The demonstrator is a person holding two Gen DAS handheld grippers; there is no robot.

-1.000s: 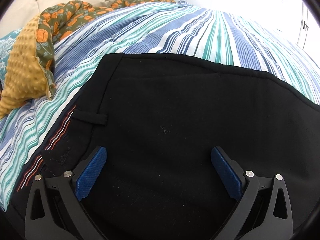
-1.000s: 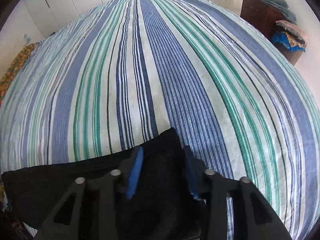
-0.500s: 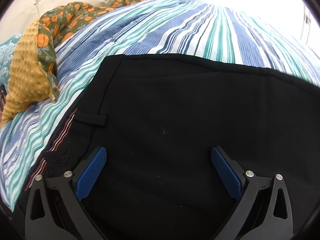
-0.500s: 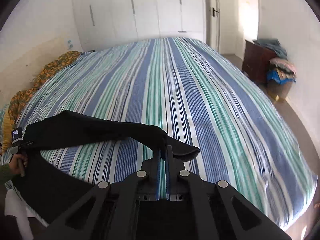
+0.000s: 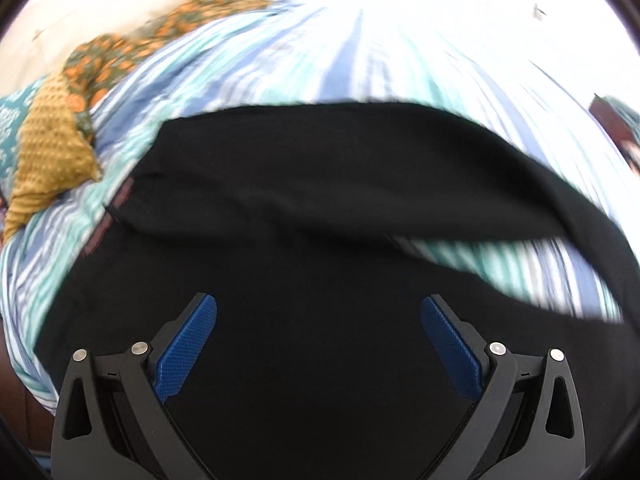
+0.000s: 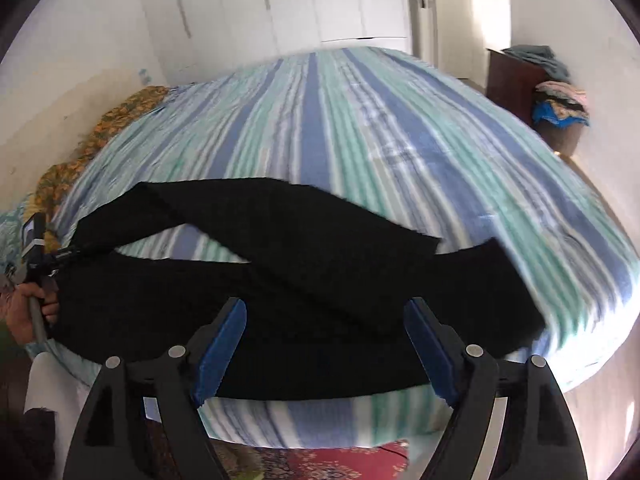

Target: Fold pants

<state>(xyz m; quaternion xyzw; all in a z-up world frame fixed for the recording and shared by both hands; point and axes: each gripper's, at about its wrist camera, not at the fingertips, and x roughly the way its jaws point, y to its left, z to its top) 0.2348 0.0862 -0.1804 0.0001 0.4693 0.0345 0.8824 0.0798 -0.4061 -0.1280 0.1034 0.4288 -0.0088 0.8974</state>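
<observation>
A: While blurred, black pants point(image 6: 280, 280) lie on the striped bed sheet point(image 6: 380, 140), one leg draped back over the other.
B: Grippers?
A: Right gripper point(image 6: 324, 344) spread, jaws just opened, nothing pinched. Left gripper point(image 5: 320, 344) spread above the pants, empty.
B: Texture, writing?
A: Matte weave; nubby mustard blanket point(image 5: 48, 160) beyond the pants. No legible text.

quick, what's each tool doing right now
left tool: open, nothing held, over the pants
right tool: open, jaws have just been opening, nothing between them, pants released
</observation>
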